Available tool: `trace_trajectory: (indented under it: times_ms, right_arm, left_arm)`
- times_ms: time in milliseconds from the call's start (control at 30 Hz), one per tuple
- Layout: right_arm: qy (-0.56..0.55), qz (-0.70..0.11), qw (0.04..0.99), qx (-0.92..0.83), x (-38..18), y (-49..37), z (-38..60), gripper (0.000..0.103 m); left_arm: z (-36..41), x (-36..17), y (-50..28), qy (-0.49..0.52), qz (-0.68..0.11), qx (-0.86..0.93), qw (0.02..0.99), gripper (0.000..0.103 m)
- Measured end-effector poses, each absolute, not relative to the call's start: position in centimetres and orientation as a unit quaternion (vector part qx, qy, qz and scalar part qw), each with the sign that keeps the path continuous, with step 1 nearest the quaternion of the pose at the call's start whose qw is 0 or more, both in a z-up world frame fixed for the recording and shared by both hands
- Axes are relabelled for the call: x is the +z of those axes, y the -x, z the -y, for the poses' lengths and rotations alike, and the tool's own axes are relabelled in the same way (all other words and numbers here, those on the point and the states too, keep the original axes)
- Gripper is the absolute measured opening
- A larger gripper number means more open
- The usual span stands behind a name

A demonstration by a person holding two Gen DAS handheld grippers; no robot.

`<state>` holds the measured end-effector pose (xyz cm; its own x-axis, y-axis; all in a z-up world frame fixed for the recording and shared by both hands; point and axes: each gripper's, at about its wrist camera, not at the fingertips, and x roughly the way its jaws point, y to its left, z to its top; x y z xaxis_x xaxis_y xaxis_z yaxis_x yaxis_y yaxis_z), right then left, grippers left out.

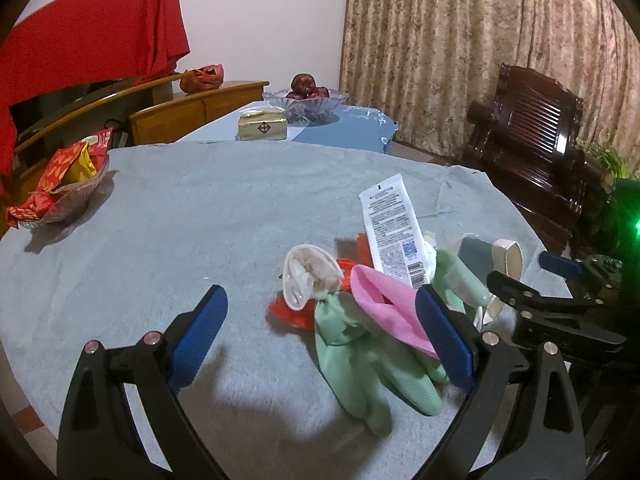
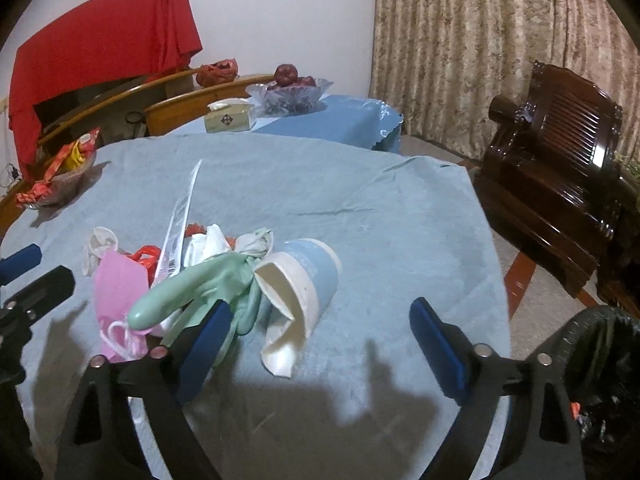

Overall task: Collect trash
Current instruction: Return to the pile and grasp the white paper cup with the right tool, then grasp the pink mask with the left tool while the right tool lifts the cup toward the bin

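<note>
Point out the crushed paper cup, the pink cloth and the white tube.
crushed paper cup [image 2: 316, 276], right wrist view, on its blue side wall.
pink cloth [image 1: 384, 304], left wrist view, on its upper fold.
white tube [image 1: 394, 228], left wrist view, on its printed back.

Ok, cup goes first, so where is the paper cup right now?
The paper cup lies on its side at the right edge of the trash pile, beside the green glove, just ahead of the open right gripper.
</note>
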<state>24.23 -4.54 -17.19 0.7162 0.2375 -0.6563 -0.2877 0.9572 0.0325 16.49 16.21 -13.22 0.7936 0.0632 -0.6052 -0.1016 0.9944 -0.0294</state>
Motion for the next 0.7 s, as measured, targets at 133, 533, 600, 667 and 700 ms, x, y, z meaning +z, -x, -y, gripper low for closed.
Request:
trace_trajectory:
  times_ms: [133,533,600,667,700]
  right_arm:
    - [0.033,-0.356,0.922,0.147,-17.5,-24.9,4.3,0.070]
    - [0.028,-0.370,0.912,0.173,-17.8,-24.8,4.8,0.020]
    - [0.031,-0.367,0.913,0.174,-17.6,-24.3,4.9,0.019]
    - [0.034,-0.364,0.914,0.175,-17.4,-23.9,5.1,0.017]
    - [0.035,-0.363,0.915,0.174,-17.3,-23.7,5.2,0.017]
  left_arm:
    - [-16.1,-13.5,-16.6,0.034,-0.321,0.038,0.946,0.092]
    - [-14.3,-14.5,-17.2,0.044,-0.339,0.012,0.940,0.078]
    - [-14.1,-14.7,-17.3,0.047,-0.342,0.010,0.939,0.076]
    - [-13.8,-14.7,-17.3,0.049,-0.343,0.007,0.938,0.073]
    - [-13.6,-14.8,-17.4,0.049,-0.344,0.006,0.938,0.072]
